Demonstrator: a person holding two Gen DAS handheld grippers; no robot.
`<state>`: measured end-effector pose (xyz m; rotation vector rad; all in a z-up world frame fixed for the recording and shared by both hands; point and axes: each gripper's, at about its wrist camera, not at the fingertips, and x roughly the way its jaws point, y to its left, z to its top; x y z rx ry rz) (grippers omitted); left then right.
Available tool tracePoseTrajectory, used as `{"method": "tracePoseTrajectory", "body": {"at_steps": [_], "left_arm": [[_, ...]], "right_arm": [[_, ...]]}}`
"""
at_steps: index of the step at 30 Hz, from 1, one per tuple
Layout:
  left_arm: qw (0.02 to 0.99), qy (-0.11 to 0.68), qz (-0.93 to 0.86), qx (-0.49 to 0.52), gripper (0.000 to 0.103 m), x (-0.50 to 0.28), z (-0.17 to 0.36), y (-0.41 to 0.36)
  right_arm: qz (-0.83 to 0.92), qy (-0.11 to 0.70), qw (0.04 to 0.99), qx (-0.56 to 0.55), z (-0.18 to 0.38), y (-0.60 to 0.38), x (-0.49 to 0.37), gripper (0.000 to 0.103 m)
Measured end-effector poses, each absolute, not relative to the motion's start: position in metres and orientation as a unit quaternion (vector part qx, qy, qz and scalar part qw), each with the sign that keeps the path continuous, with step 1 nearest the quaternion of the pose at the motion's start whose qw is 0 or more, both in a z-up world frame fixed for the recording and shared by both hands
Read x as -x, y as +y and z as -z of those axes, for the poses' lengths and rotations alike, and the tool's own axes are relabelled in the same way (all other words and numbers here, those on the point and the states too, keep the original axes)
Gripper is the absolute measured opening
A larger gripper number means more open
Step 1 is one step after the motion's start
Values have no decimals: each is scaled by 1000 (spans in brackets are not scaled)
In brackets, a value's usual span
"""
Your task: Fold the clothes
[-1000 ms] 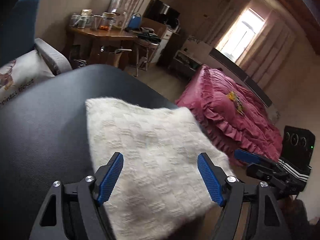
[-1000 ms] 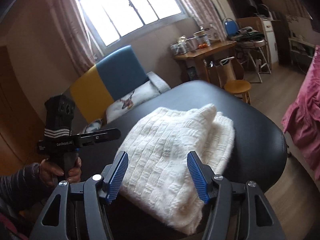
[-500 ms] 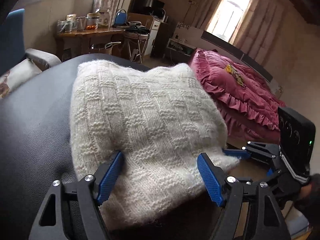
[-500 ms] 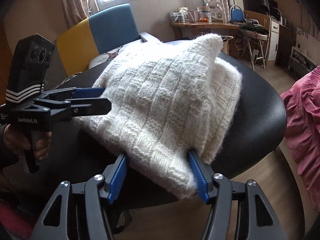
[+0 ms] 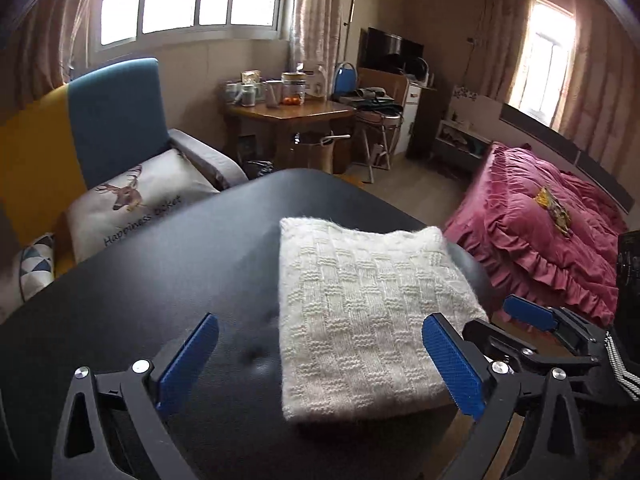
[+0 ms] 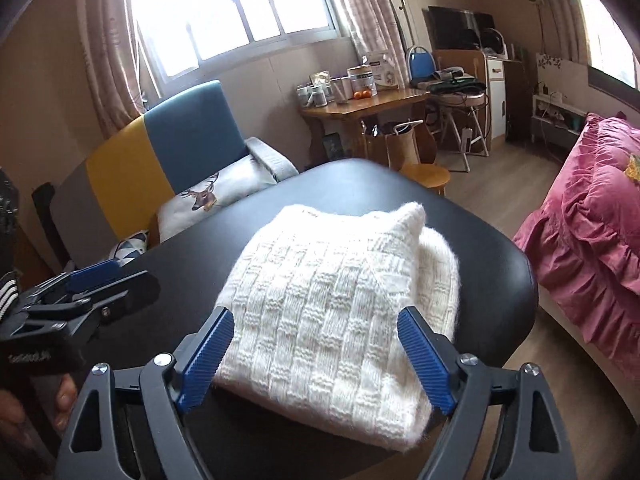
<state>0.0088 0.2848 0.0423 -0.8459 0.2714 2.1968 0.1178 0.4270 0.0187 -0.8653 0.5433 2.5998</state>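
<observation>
A cream knitted sweater [image 5: 360,308] lies folded into a thick square on the black padded table [image 5: 160,280], close to the rounded edge nearest the pink ruffled bed [image 5: 552,240]. Its basket-weave top face is flat, and in the right wrist view a second layer shows beneath the far right edge of the sweater [image 6: 332,300].

The left gripper [image 5: 320,360] hangs above the near side of the table with its blue fingers [image 5: 188,360] spread wide. Nothing is between them; the left pad is over bare black surface and the right one over the near corner of the knit, though whether it touches the wool cannot be told. The right gripper [image 6: 316,356] is likewise wide open and holds nothing, its fingers [image 6: 426,356] straddling the near edge of the folded pile, again with contact unclear.

Each tool shows in the other's camera: the right gripper [image 5: 532,320] sits just off the table edge on the bed side, and the left gripper [image 6: 96,280] is held by a hand [image 6: 60,400] at the lower left.

Behind the table stand a blue and yellow armchair [image 5: 100,120] with a deer-print cushion [image 5: 136,200], and a cluttered wooden table [image 5: 292,112] under the window.
</observation>
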Motion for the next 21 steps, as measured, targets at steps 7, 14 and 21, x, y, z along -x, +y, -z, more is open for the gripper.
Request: {"method": "tracePoseTrajectory", "body": {"at_steps": [7, 14, 21], "left_arm": [[383, 99, -875, 279, 103, -30, -75, 260], [376, 95, -885, 257, 103, -42, -93, 255], [388, 93, -878, 265, 103, -39, -91, 261]], "right_arm": [[-920, 197, 166, 297, -21, 415, -104, 86], [-917, 188, 164, 311, -14, 414, -101, 86], [-909, 199, 171, 325, 2, 421, -102, 86]]}}
